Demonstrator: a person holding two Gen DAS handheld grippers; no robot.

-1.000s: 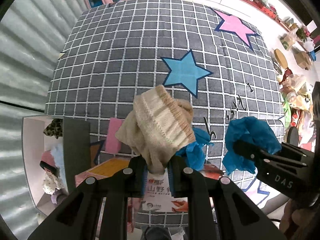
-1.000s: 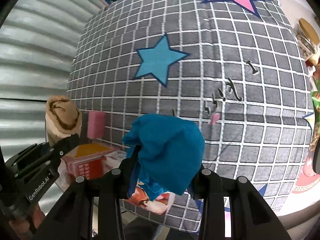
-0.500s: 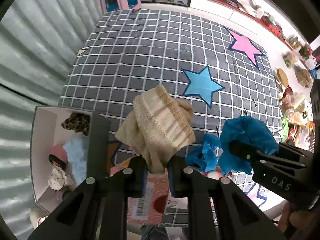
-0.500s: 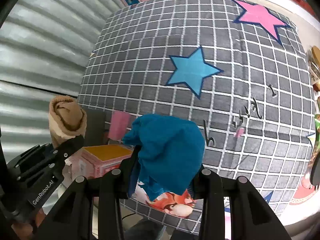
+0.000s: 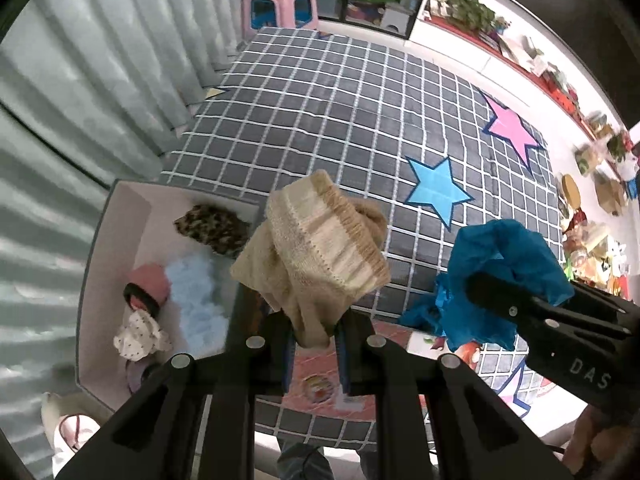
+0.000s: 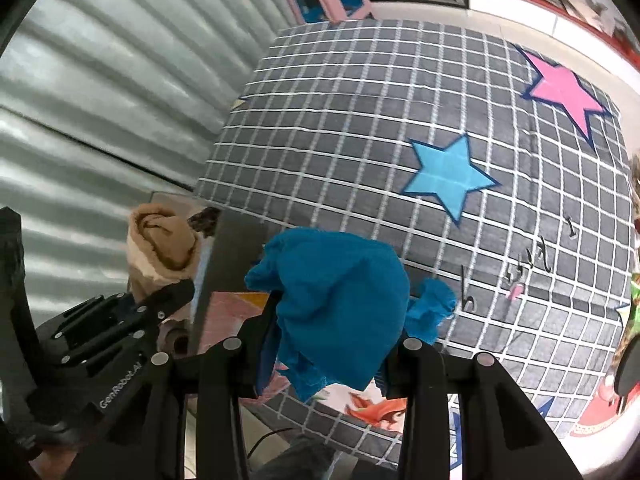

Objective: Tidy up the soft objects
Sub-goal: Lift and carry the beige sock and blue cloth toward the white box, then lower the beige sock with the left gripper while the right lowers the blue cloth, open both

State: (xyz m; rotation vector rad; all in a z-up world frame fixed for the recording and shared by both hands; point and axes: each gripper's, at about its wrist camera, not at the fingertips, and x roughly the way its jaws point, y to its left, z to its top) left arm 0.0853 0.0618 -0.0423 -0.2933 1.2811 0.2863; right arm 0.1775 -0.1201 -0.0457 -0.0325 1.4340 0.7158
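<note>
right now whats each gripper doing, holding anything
left gripper: shut on the beige knit sock
right gripper: shut on the blue cloth

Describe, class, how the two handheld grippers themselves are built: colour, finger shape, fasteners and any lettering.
Both are matte black. The left gripper has two broad angular fingers with triangular cut-outs, round silver screw heads and blue pads; its side reads "GenRobot.AI" in the right wrist view. The right gripper matches, with silver screws and blue pads; white letters "DAS" show on its body in the left wrist view.
</note>
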